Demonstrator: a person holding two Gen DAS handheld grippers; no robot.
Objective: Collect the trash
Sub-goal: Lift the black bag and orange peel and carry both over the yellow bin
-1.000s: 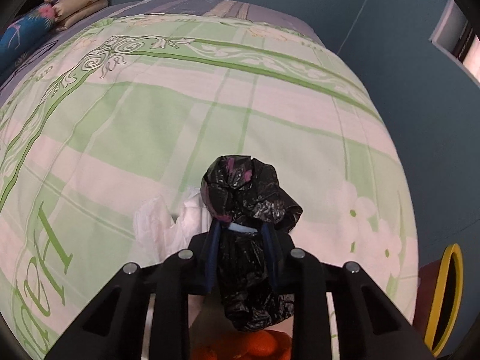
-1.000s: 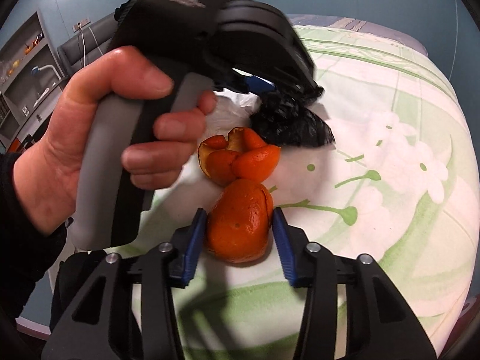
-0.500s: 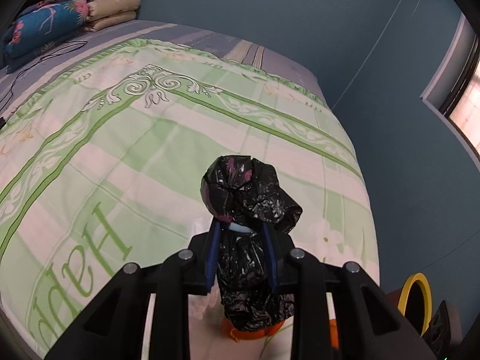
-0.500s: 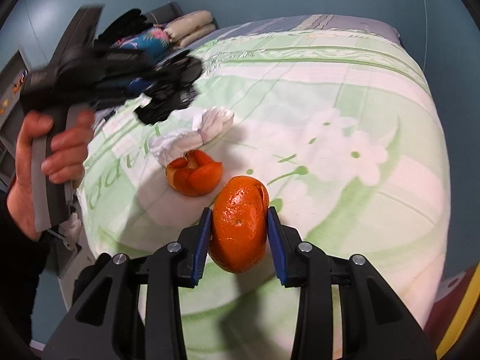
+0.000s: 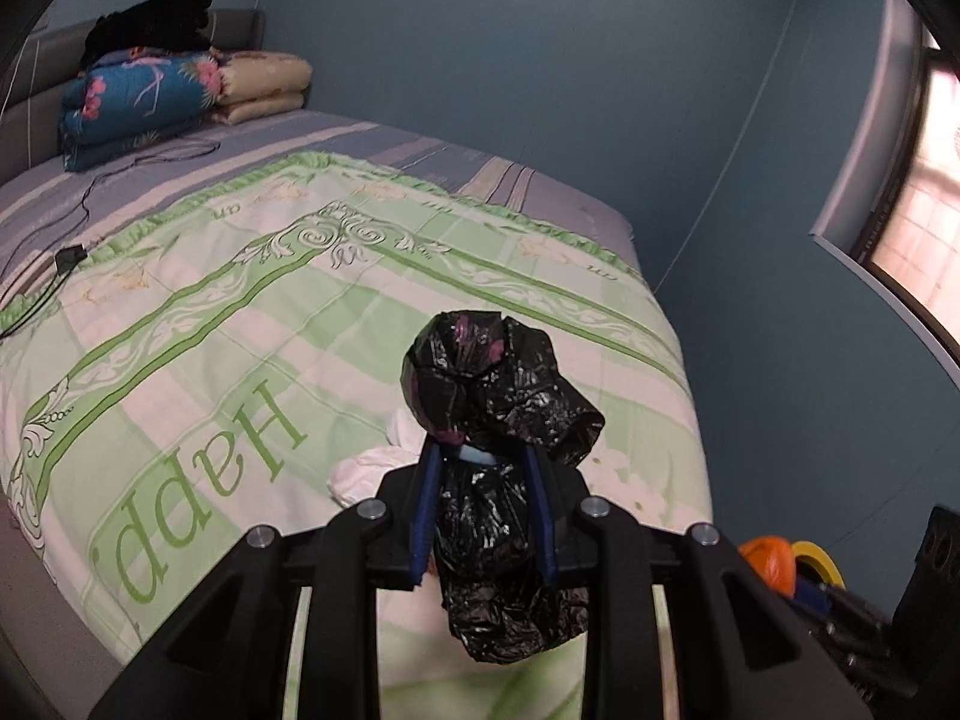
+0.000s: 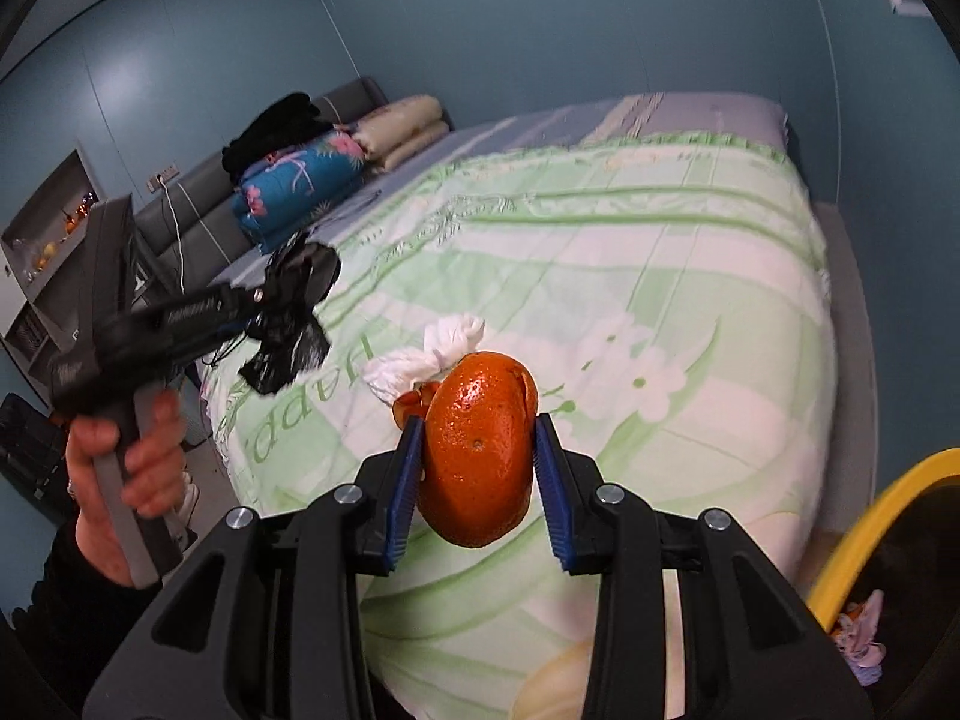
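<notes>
From where I stand, the left gripper (image 5: 483, 468) is clamped on a crumpled black plastic bag (image 5: 498, 420), holding it in the air above the green floral quilt (image 5: 240, 324); part of the bag droops below the fingers. On the quilt just beyond it lies a wad of white tissue (image 6: 432, 354), with a piece of orange peel (image 6: 411, 405) touching it, both not yet collected. To the right, the right gripper (image 6: 477, 450) is closed around a hollow orange peel shell (image 6: 480, 438), lifted clear of the bed. At the far right sits the yellow-rimmed bin (image 6: 870, 516), beside the bed's corner, with some scraps already inside.

I judge the step is carrying both loads to the bin. To do it well, keep both grips firm, since the peel looks soft and could crush or slip. Bring each load over the bin's mouth before opening, one at a time, so the dangling bag doesn't catch the rim.
</notes>
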